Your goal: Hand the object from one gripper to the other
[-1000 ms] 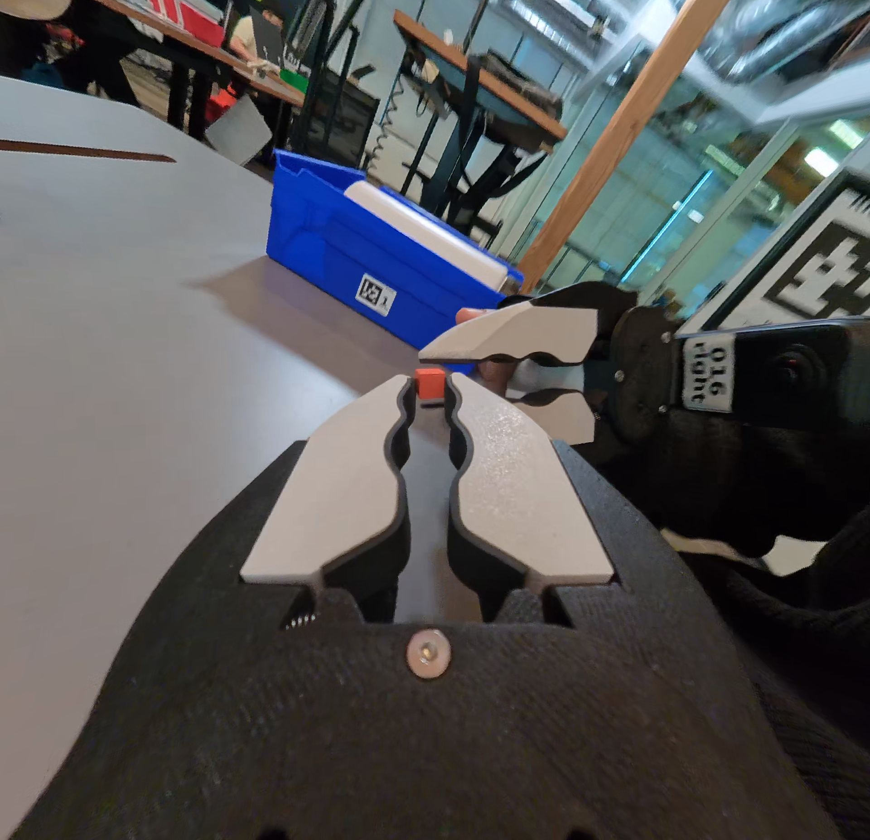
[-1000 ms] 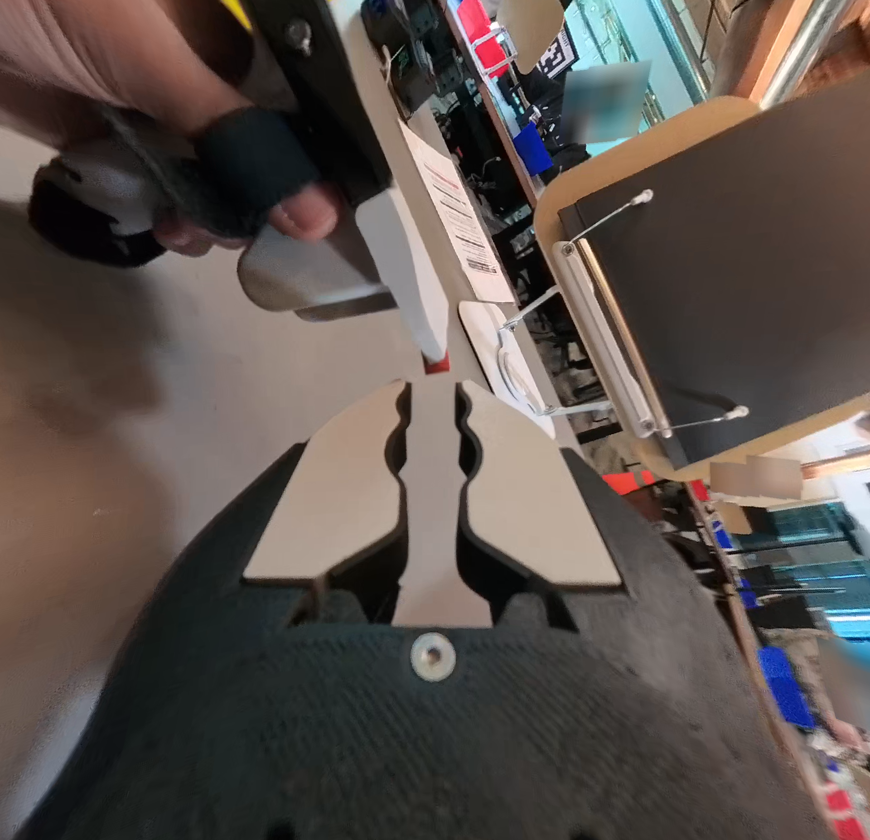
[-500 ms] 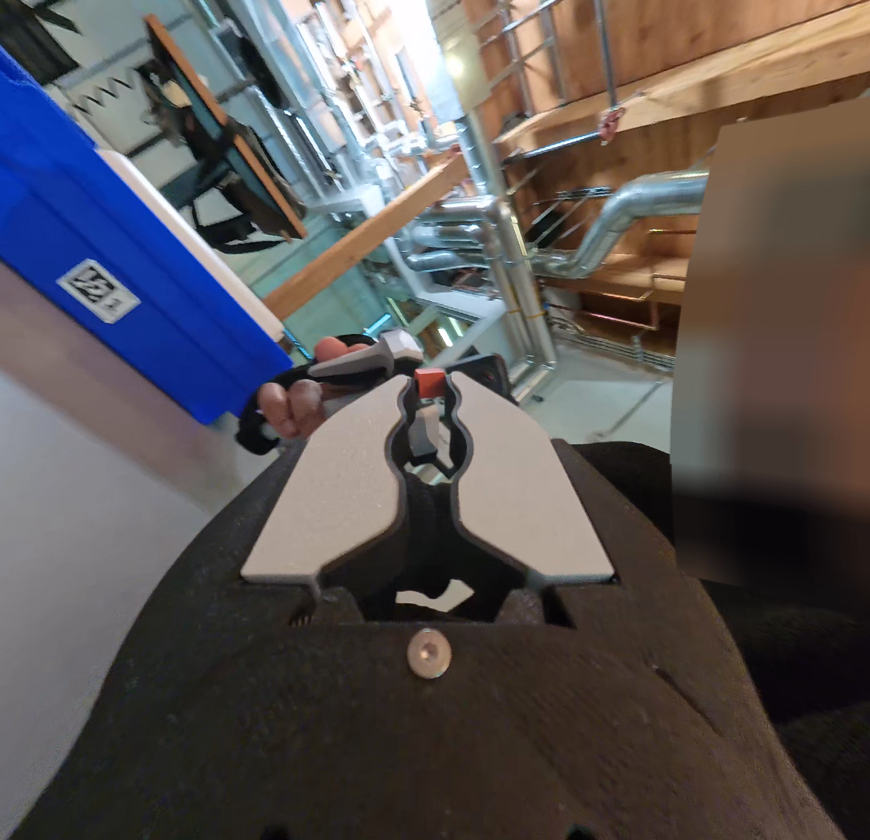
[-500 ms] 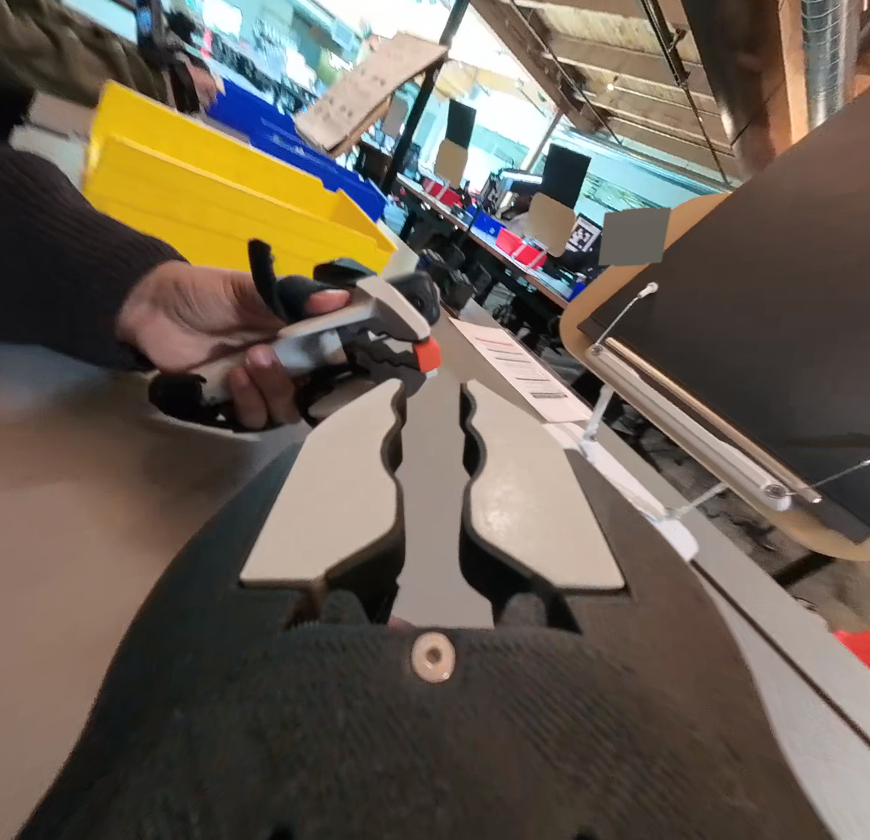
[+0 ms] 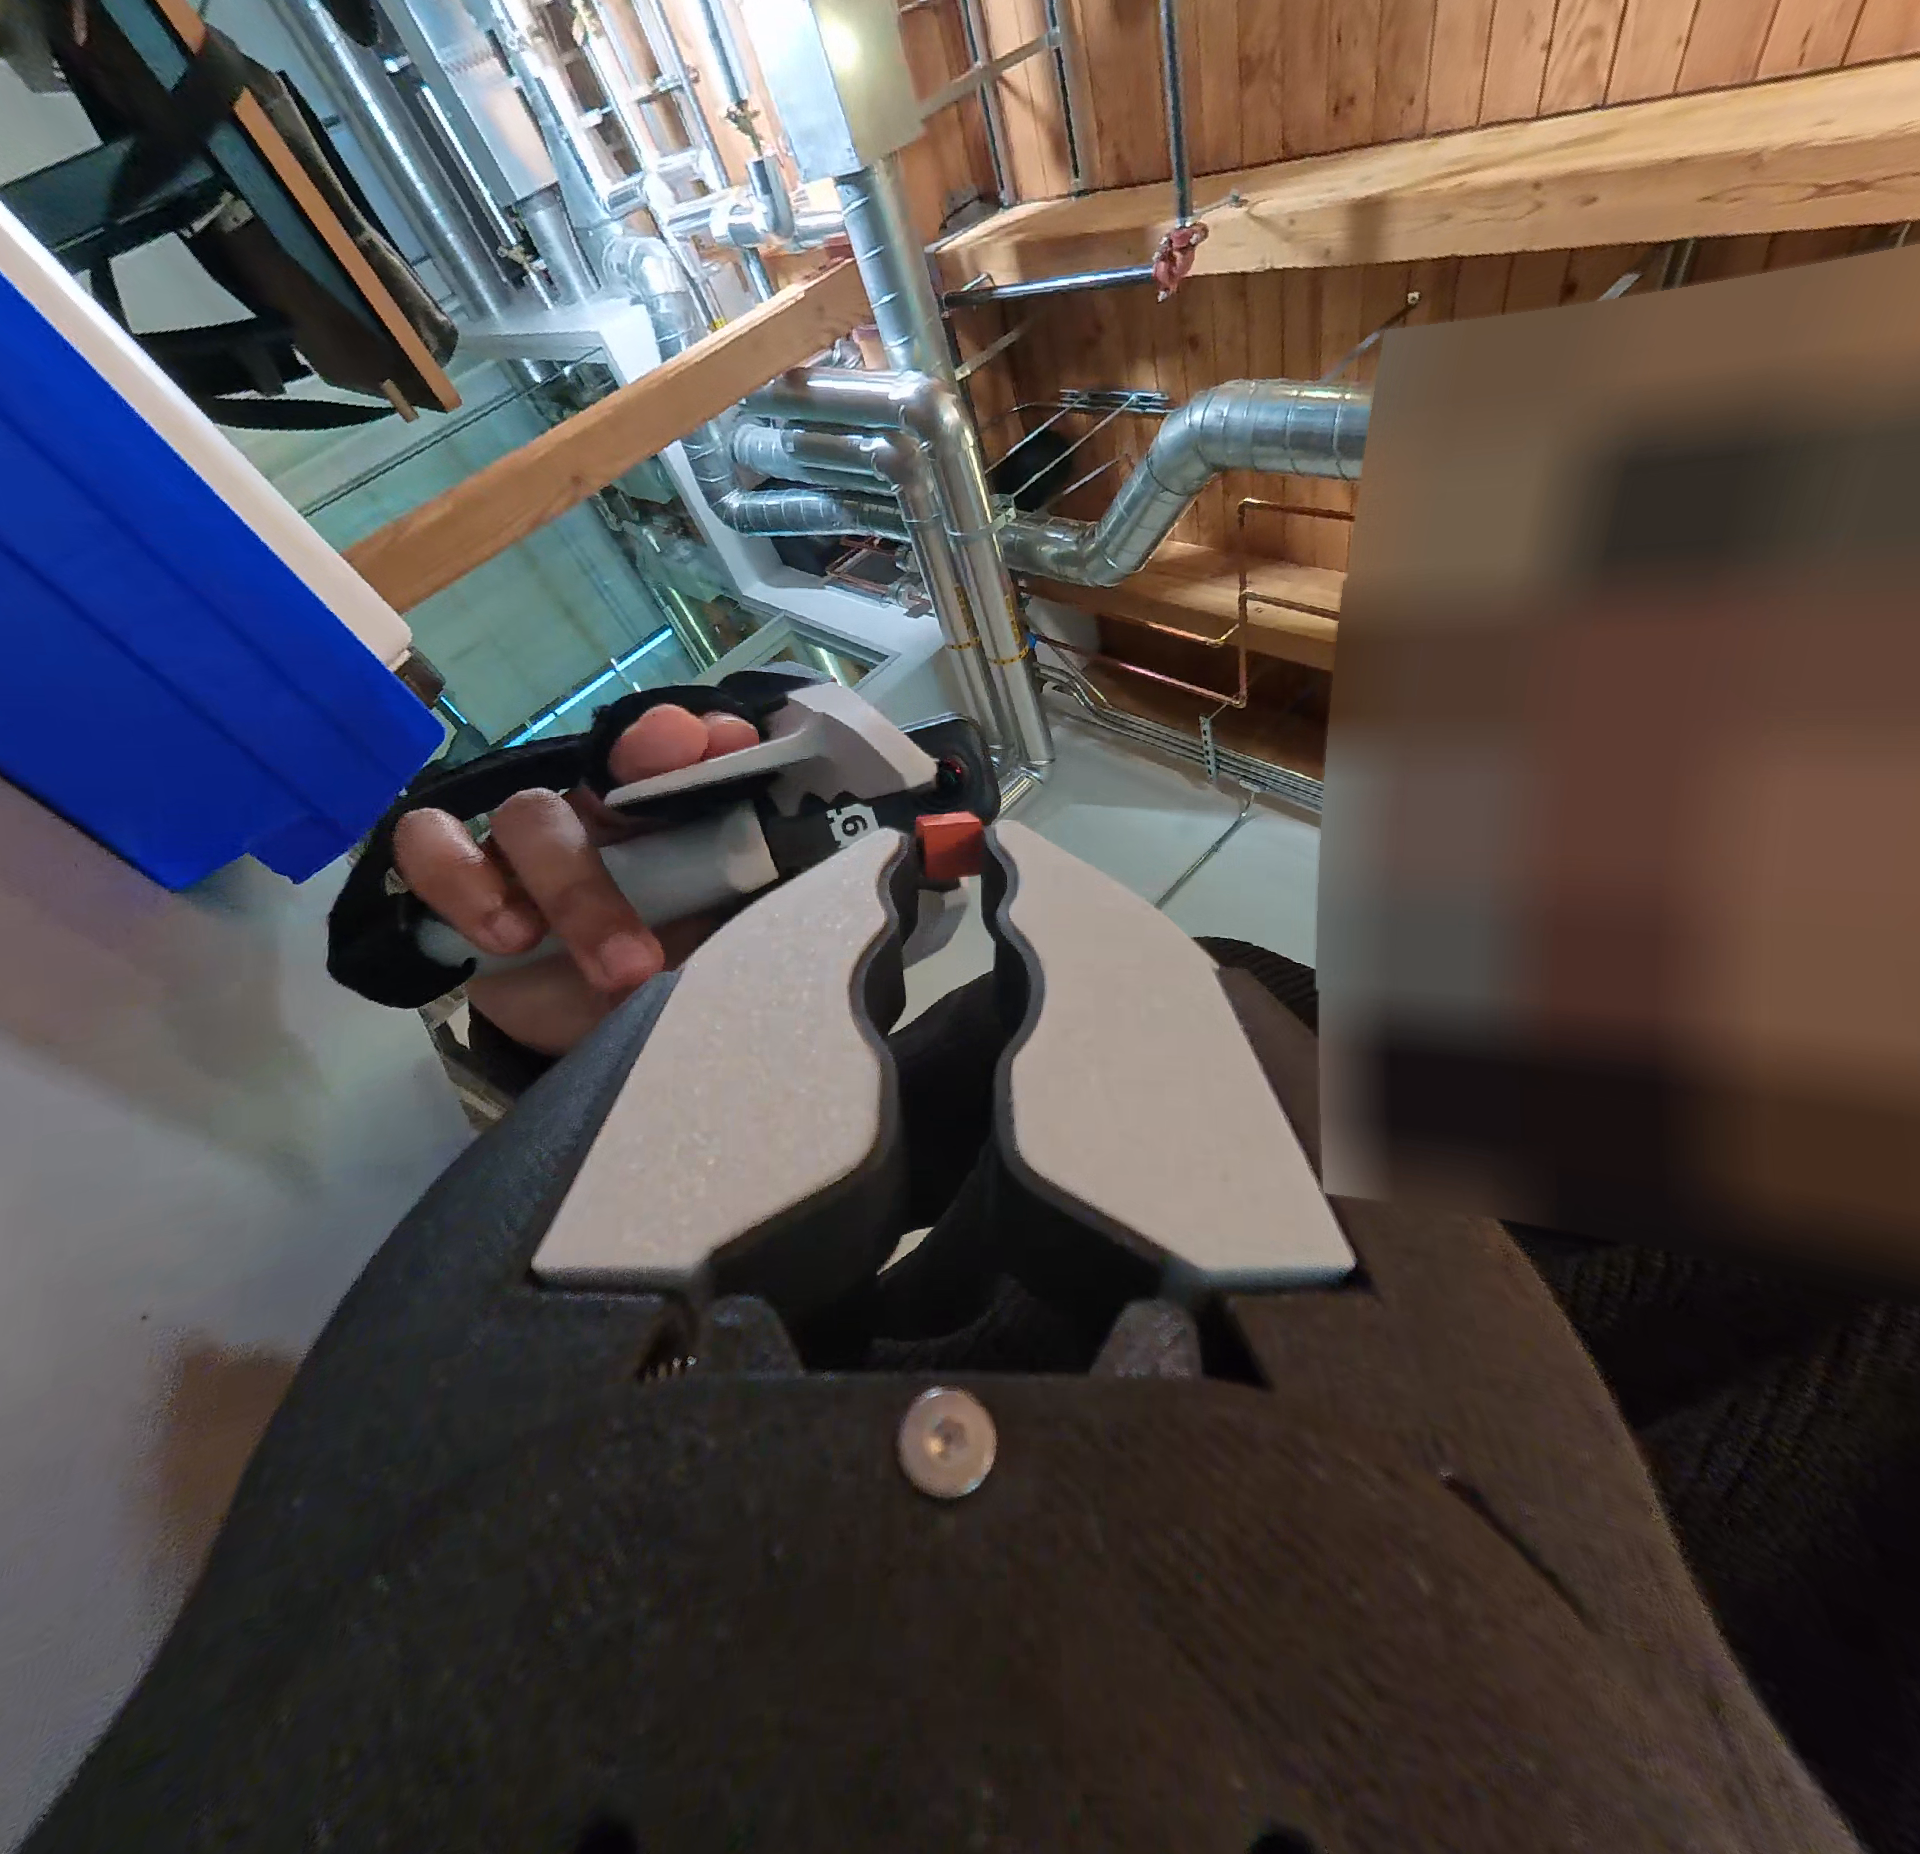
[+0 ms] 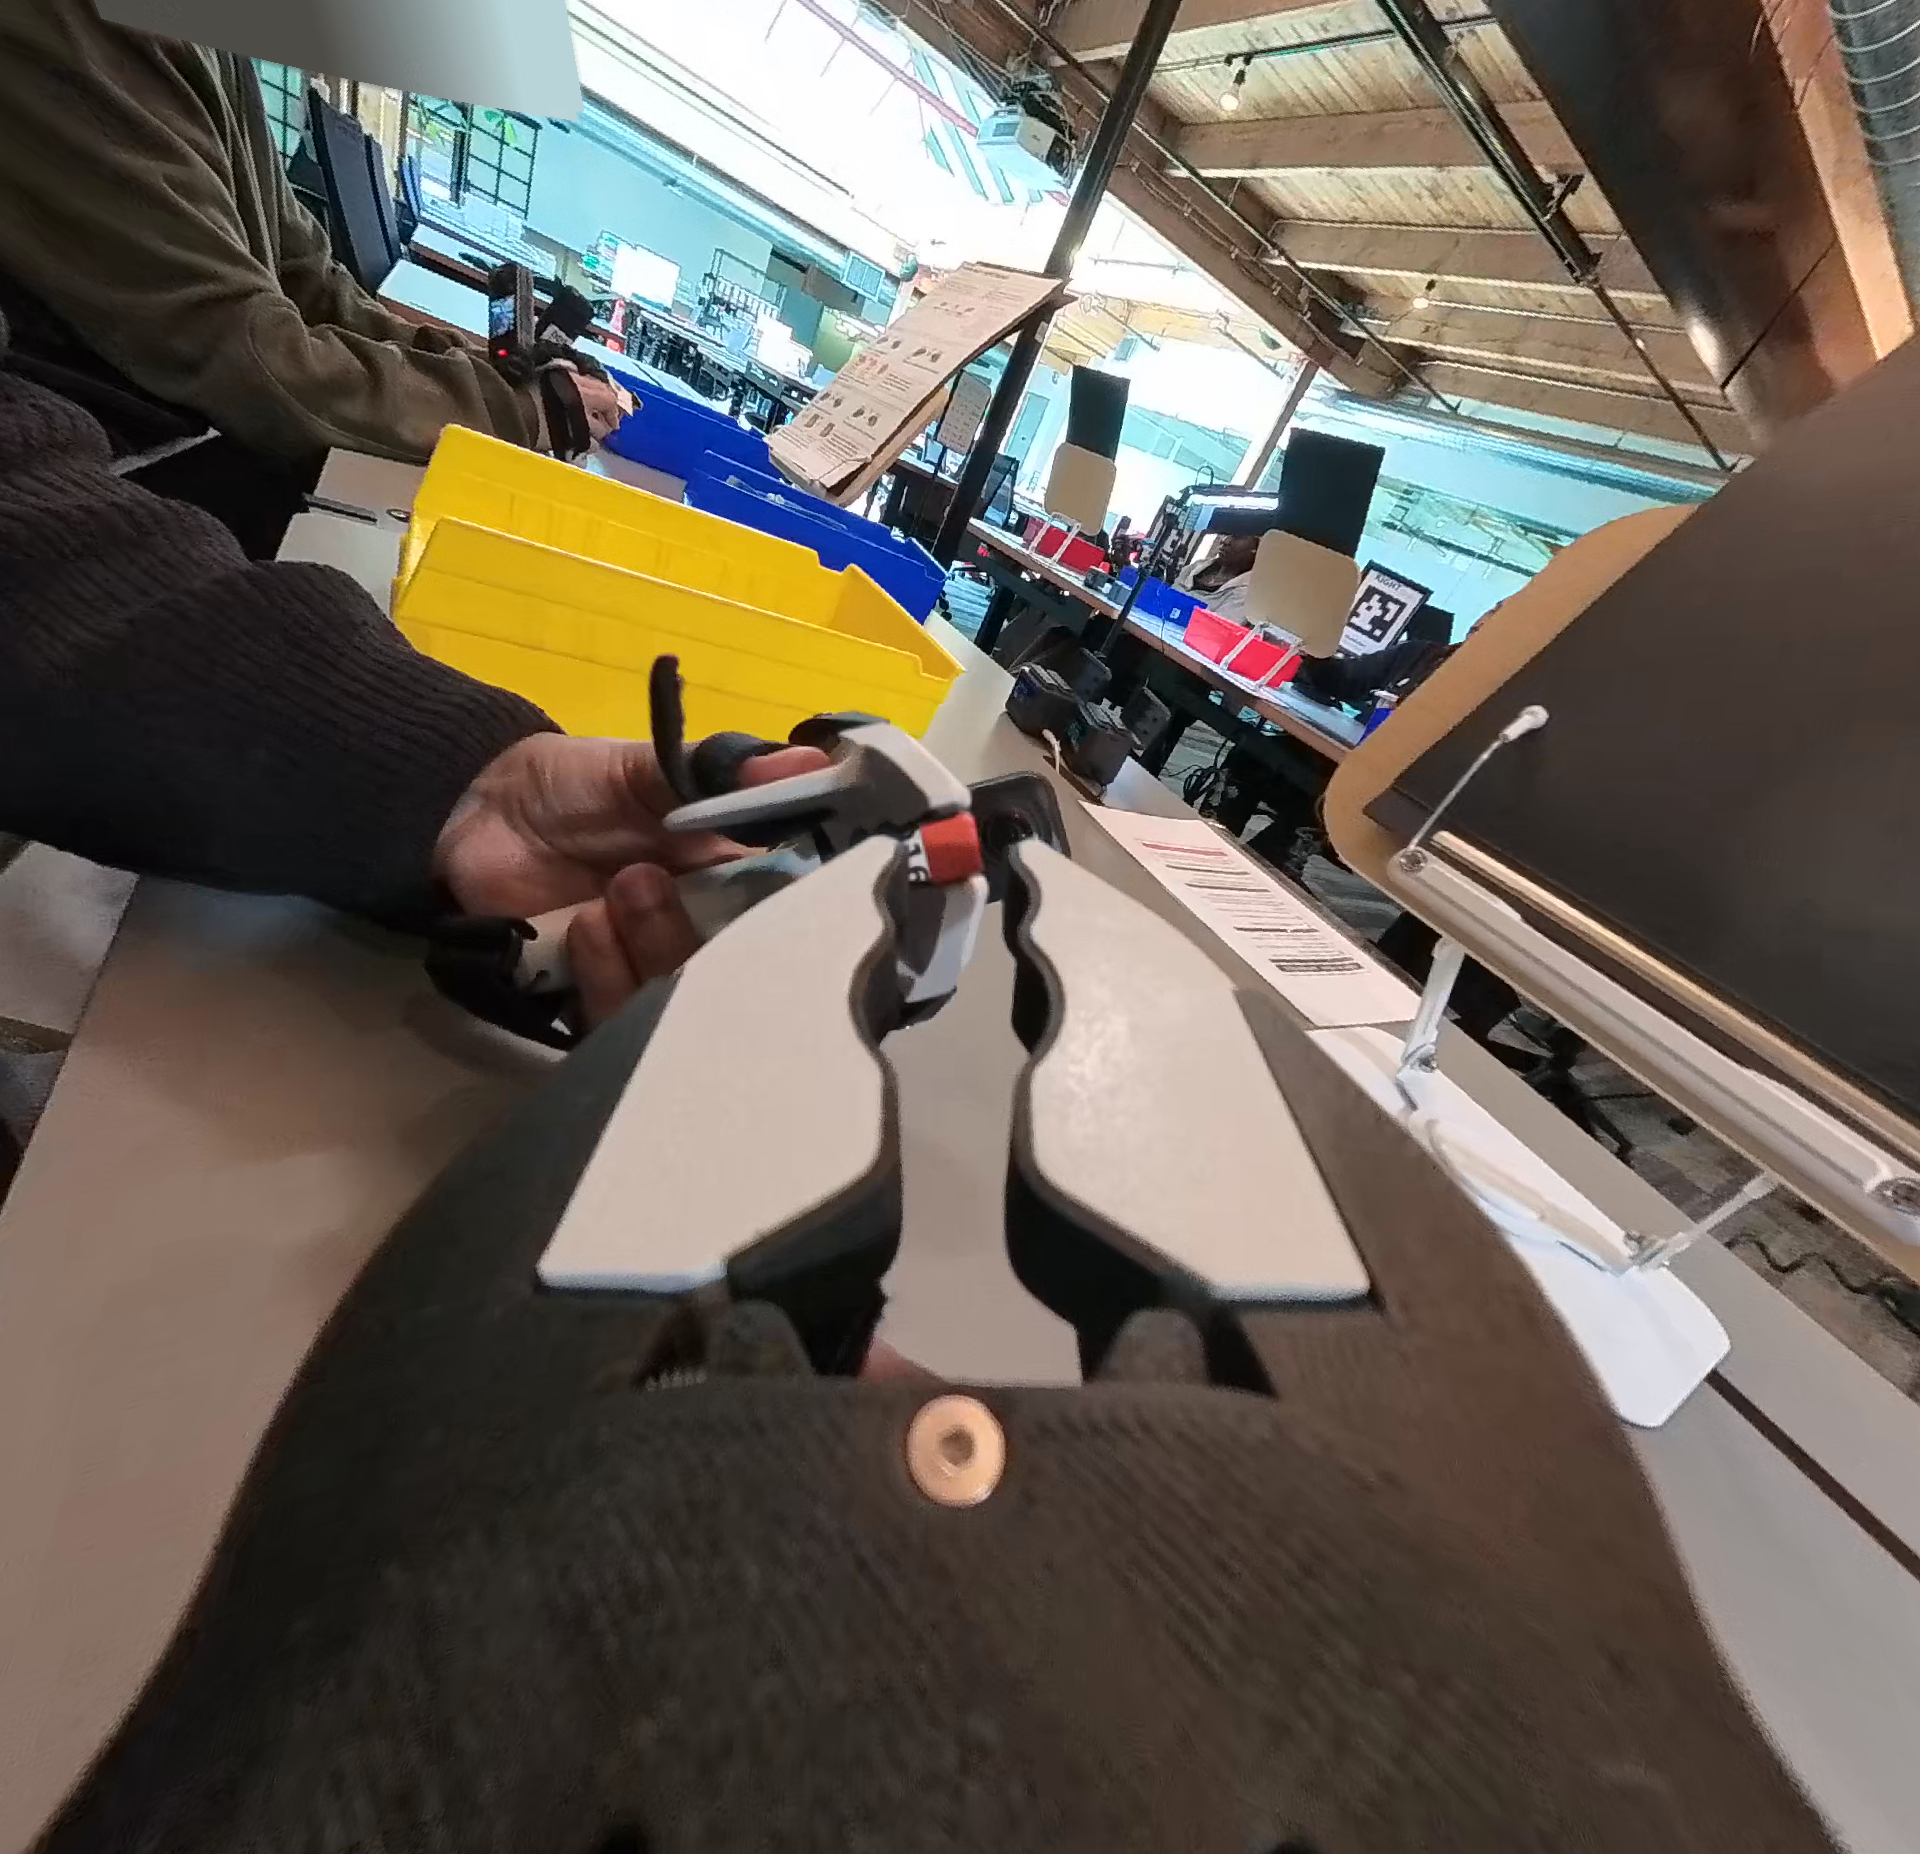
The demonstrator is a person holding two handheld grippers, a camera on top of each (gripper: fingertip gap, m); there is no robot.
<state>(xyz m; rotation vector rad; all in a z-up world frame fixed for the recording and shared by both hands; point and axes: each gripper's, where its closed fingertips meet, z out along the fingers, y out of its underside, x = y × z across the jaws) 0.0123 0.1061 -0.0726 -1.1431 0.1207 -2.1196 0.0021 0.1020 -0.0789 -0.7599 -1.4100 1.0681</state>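
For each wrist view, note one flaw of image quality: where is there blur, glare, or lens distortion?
Left wrist view: the red cube is sharp, but wide-angle bending curves the wooden beam. Right wrist view: the windows are washed out bright, and the table at the lower left looks smeared.

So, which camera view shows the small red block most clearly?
The left wrist view: the small red block sits in the middle, sharp, pinched between the tips of the left tongs, with two faces showing. In the right wrist view the block is also visible, just ahead of the open right tongs, but looks rounder and blurrier.
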